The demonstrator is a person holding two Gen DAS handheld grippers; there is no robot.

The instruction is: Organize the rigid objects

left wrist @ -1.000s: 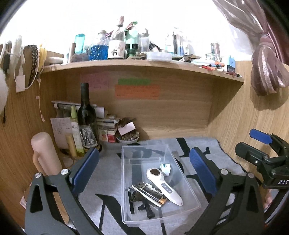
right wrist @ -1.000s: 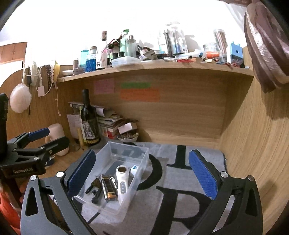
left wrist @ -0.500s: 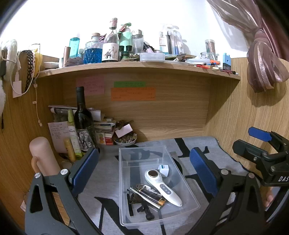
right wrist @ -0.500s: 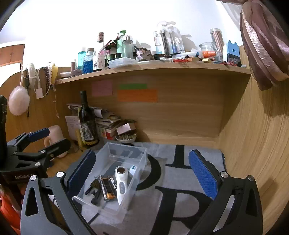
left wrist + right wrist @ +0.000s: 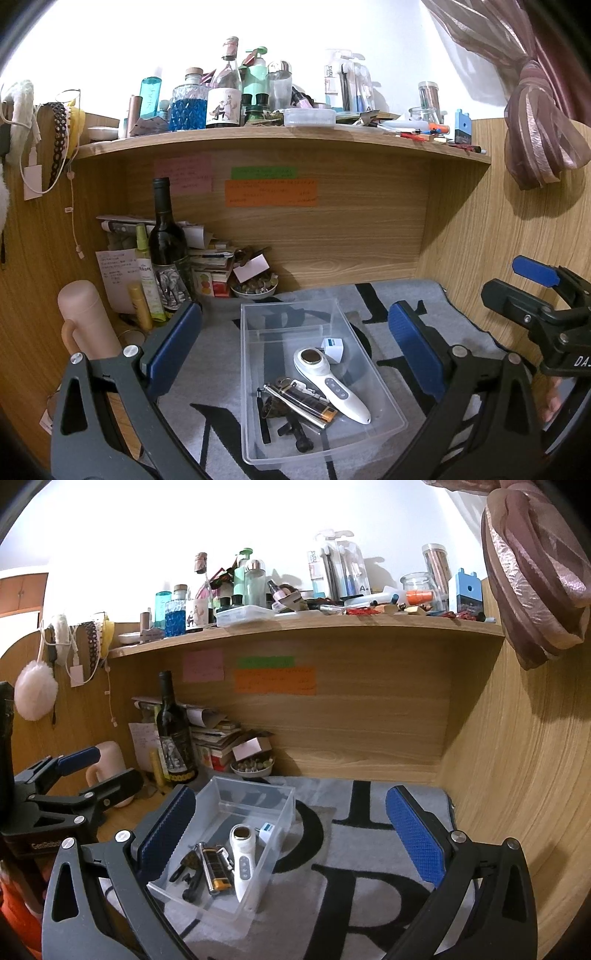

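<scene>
Both hand-held grippers spread, empty: left (image 5: 295,347), right (image 5: 291,834); "DA" lettering on right.

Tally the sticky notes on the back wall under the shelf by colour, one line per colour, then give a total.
Pink note: 1
Green note: 1
Orange note: 1
Total: 3
</scene>
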